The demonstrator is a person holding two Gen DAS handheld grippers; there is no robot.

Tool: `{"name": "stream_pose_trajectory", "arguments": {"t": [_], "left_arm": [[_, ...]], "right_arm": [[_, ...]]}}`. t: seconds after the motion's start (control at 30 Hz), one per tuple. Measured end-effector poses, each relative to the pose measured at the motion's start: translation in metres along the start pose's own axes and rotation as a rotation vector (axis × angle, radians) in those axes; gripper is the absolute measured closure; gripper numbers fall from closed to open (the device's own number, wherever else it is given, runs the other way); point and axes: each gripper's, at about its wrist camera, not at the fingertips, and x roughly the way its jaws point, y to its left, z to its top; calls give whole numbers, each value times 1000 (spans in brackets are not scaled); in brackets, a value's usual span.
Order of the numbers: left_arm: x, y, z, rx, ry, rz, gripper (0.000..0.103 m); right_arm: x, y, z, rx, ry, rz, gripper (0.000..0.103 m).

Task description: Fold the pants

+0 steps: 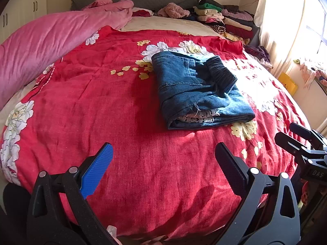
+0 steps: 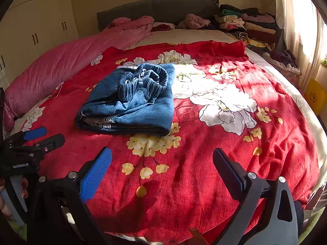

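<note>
Jaws stand wide apart on both tools: the left gripper [image 1: 163, 163] and the right gripper [image 2: 162, 165] hold nothing and hang above the near edge of the red floral bedspread [image 1: 102, 102], apart from the cloth. Beyond them, toward the middle of the bed, the blue denim pants [image 2: 130, 102] lie as a compact, layered bundle, elastic waistband bunched on top (a patterned lining peeks out at the near fold). Judging from this, the folding looks essentially done; at most some neatening of the waistband remains. Stacked clothes [image 1: 226, 18] sit by the headboard.
</note>
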Motion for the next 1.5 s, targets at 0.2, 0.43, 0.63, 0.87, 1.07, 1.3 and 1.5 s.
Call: {"name": "stream_pose_trajectory", "arguments": {"t": [0.2,0.43,0.63,0.87,1.07,1.3,1.5], "left_arm": [[-1,0,0,4,0,7,9],[0,0,0,3,1,7,9],[0,0,0,3,2,9,9],[-1,0,0,4,3,11,9],[-1,7,-1,11,10,15,9],[0,4,-1,10,10,17,9],[2,5,1,30,12,37,9]], "right_arm": [[0,0,0,0,0,-1,4],[0,0,0,-1,0,-2,4],[0,0,0,-3,0,-2,4],[0,0,0,-3,1,-3,4],[-2,-5,1,0,-3,-11,4],[-1,-12,2,6,-2,-24,4],[3,-20,4,22,5,-37,4]]}}
